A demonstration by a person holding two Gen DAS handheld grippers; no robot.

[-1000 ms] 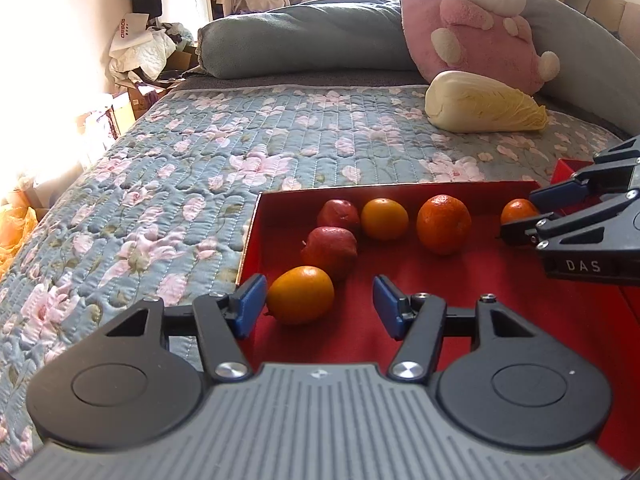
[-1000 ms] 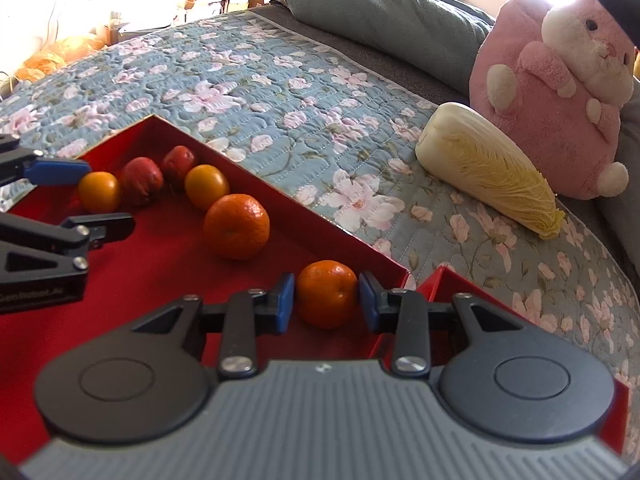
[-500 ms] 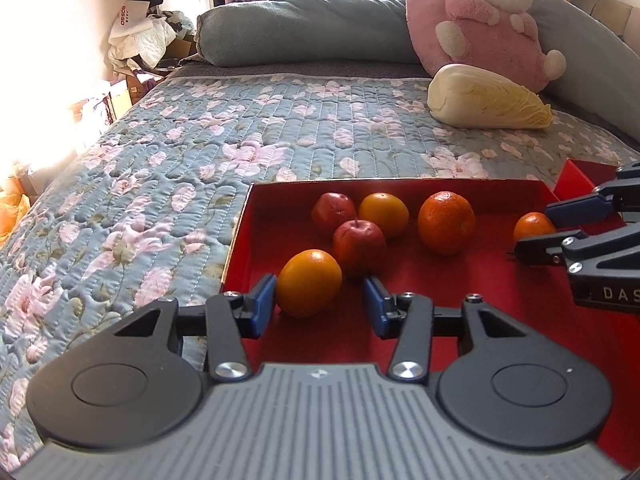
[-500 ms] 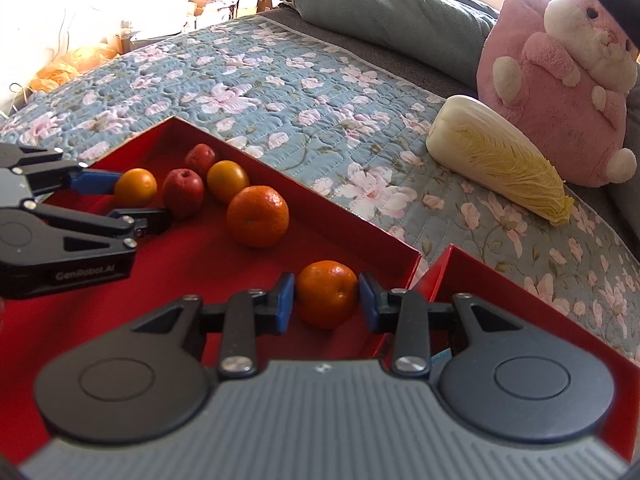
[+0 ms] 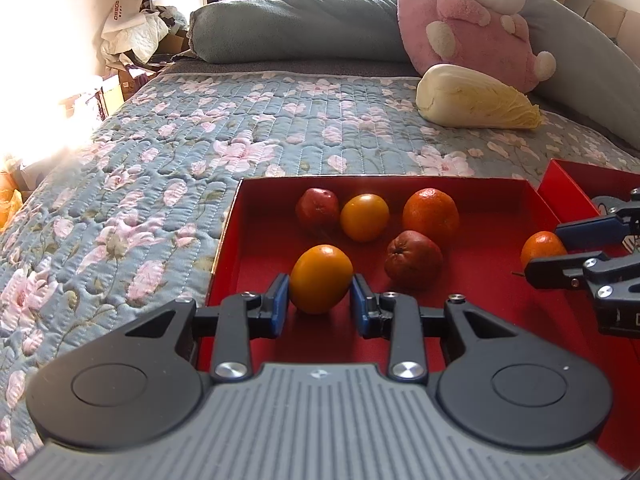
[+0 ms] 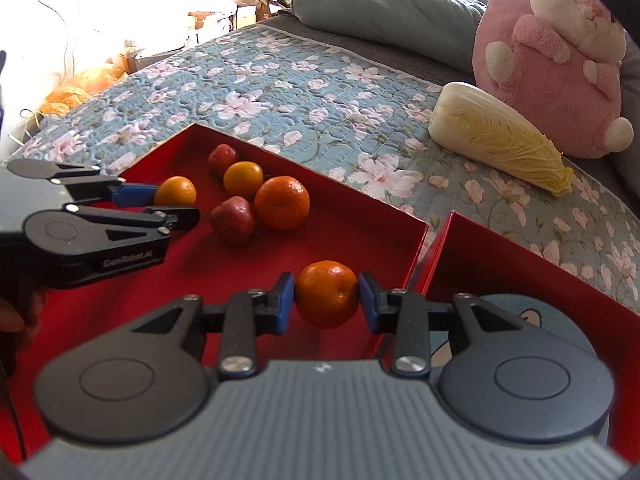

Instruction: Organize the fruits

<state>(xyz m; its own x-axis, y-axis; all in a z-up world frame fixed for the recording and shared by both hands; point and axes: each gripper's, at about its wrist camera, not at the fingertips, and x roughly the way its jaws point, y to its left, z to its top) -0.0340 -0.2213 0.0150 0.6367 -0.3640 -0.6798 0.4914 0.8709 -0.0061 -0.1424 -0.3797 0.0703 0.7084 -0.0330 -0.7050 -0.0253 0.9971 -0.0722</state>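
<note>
A red tray (image 5: 400, 182) on the bed holds several fruits. My left gripper (image 5: 319, 299) is shut on a yellow-orange fruit (image 5: 321, 278) near the tray's left wall; it shows in the right wrist view (image 6: 175, 192) too. My right gripper (image 6: 327, 295) is shut on a small orange (image 6: 327, 294) and holds it by the tray's right wall; the orange shows in the left wrist view (image 5: 542, 249). Loose in the tray lie a big orange (image 5: 431, 215), a yellow orange (image 5: 364, 217) and two red apples (image 5: 413, 260), (image 5: 317, 209).
A second red tray (image 6: 520, 256) with a picture on its floor stands right of the first. A napa cabbage (image 5: 476, 98) and a pink plush rabbit (image 5: 472, 24) lie at the far right. A grey bolster (image 5: 296, 28) lies at the back. Floral quilt (image 5: 160, 168) covers the bed.
My left gripper has closed onto the yellow-orange fruit. One red apple has rolled to the right. My right gripper has lifted the small orange and moved right toward the second tray.
</note>
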